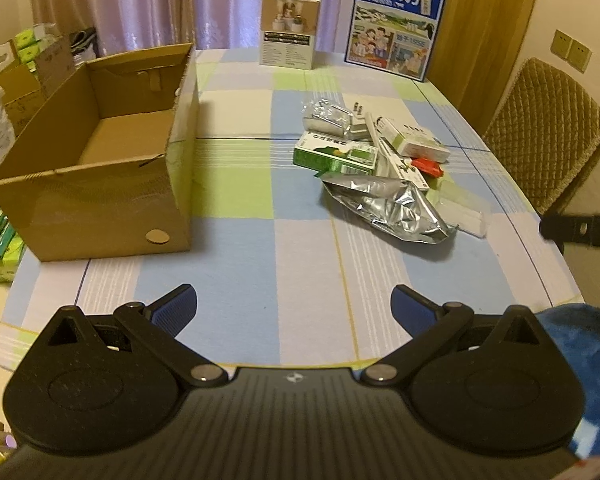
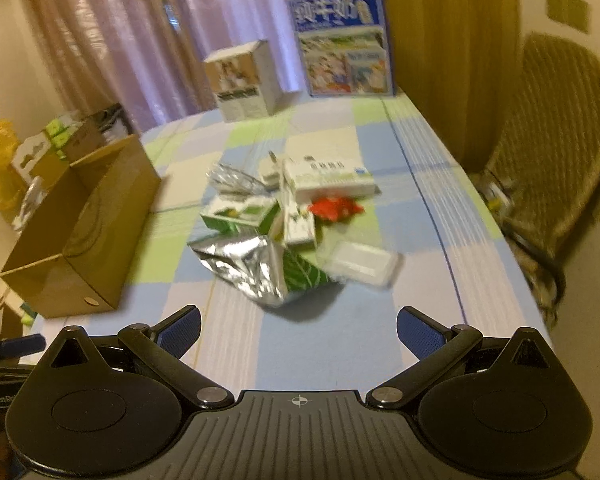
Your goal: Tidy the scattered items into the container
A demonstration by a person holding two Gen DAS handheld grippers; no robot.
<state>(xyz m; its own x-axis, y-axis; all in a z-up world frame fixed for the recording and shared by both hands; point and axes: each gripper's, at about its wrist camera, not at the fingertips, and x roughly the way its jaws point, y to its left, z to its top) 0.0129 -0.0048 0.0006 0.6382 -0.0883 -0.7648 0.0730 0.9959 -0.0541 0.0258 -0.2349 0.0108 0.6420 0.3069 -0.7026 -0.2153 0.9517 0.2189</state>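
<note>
Both the left gripper (image 1: 294, 306) and right gripper (image 2: 298, 330) hang spread and empty at frame bottom, cardboard box (image 1: 100, 200) left, scattered packets (image 1: 384, 168) mid-frame on the checked table (image 1: 260, 248).

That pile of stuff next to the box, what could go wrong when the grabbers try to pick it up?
The items overlap, so lifting the crinkled foil bag might drag the green box or the red packet along and knock them away. The foil also looks slippery for the open right gripper. The cardboard box sits at the table edge, so a bump could push it off.
</note>
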